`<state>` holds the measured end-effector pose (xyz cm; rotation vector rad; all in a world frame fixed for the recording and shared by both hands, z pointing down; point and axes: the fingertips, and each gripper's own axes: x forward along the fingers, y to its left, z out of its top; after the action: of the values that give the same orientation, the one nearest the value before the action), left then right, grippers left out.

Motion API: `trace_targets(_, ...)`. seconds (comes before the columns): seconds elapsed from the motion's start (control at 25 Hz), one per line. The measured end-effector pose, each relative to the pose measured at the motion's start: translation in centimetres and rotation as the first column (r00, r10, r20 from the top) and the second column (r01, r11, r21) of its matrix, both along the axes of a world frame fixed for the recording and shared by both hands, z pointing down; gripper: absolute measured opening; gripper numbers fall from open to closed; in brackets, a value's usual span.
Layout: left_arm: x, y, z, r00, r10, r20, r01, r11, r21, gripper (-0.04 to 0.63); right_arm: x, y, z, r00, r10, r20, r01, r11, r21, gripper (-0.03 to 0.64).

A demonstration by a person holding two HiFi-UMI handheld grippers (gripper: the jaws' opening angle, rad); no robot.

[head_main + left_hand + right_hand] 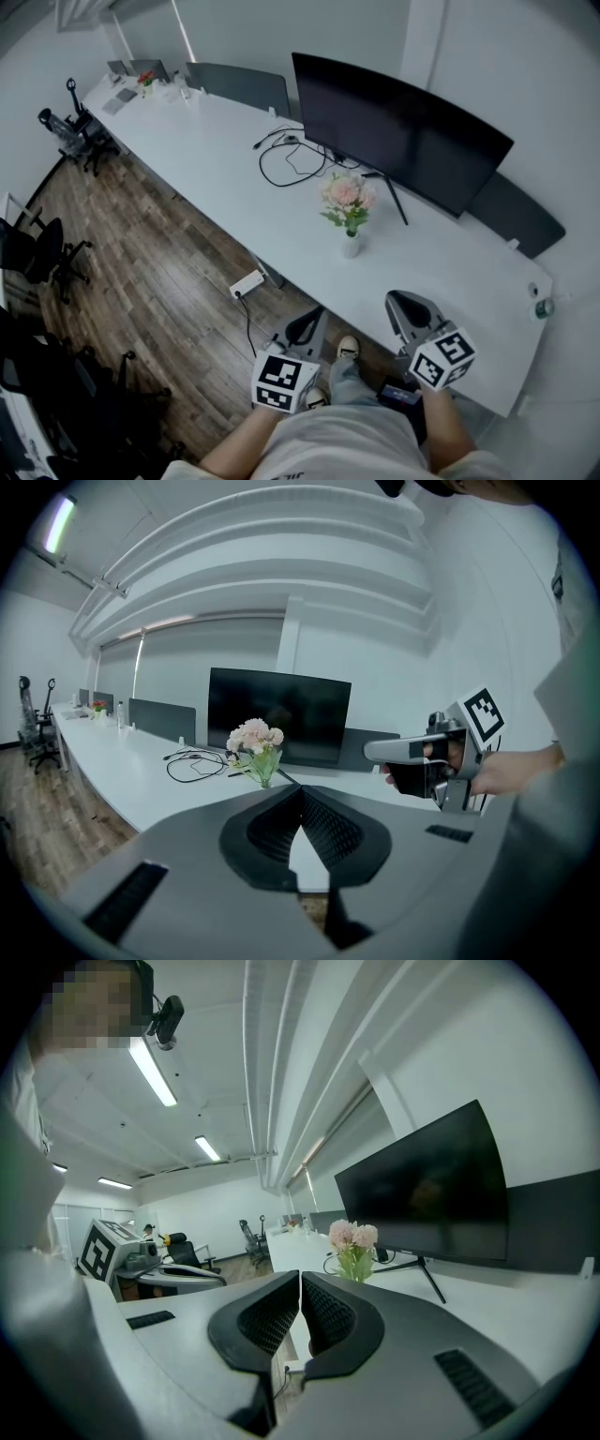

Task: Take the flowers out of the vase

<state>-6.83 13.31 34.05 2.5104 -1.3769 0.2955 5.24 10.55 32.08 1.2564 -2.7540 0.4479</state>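
Facing the flowers (pixel 347 195), left tongs (pixel 307 323) and right tongs (pixel 401 305) are closed

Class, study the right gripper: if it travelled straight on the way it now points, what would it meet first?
Most likely the flowers in their vase on the white desk. The right gripper, jaws shut, aims just left of them, so it might miss and meet the desk.

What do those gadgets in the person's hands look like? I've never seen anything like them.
The left gripper and right gripper are smooth grey handheld tools. Each narrows to two jaws lined with dark, textured pads. Each also carries a white cube printed with black square markers. The person wears a light shirt.
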Motion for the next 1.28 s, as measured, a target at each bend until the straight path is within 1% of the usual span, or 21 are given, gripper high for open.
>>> trace_targets(0.28, 0.3, -4.6, -0.2, 0.999, -0.033, 0.001, 0.033, 0.999, 0.003, 0.003, 0.2, -5.1, -0.1, 0.999, -0.033, 0.008, 0.033, 0.999, -0.002, 0.032)
trace_targets(0.56, 1.4, -8.7, -0.4, 0.998, -0.059, 0.021, 0.059, 0.998, -0.011, 0.003, 1.5, -9.6, 0.4, 0.998, -0.066, 0.022, 0.067, 0.997, -0.027, 0.032)
trace_targets(0.68, 1.7, -10.2, -0.2, 0.996, -0.081, 0.027, 0.081, 0.996, -0.021, 0.003, 2.0, -11.3, 0.7, 0.997, -0.077, 0.013, 0.077, 0.997, -0.024, 0.032)
trace_targets(0.84, 2.8, -11.8, 0.0, 0.996, -0.083, 0.018, 0.084, 0.996, -0.032, 0.003, 2.3, -12.8, 0.6, 0.993, -0.119, -0.004, 0.119, 0.993, -0.003, 0.032)
trace_targets(0.96, 3.5, -12.6, -0.3, 0.996, -0.092, 0.019, 0.092, 0.995, -0.030, 0.003, 2.7, -13.7, 0.7, 0.989, -0.145, -0.004, 0.145, 0.989, -0.007, 0.032)
trace_targets(1.16, 3.9, -13.9, 0.5, 0.996, -0.088, 0.029, 0.089, 0.995, -0.047, 0.003, 3.3, -15.0, 1.5, 0.989, -0.149, 0.000, 0.149, 0.988, -0.028, 0.032)
trace_targets(1.28, 4.0, -14.8, 0.4, 0.997, -0.081, 0.016, 0.082, 0.995, -0.053, 0.003, 3.3, -15.5, 1.5, 0.989, -0.148, -0.011, 0.147, 0.989, -0.022, 0.032)
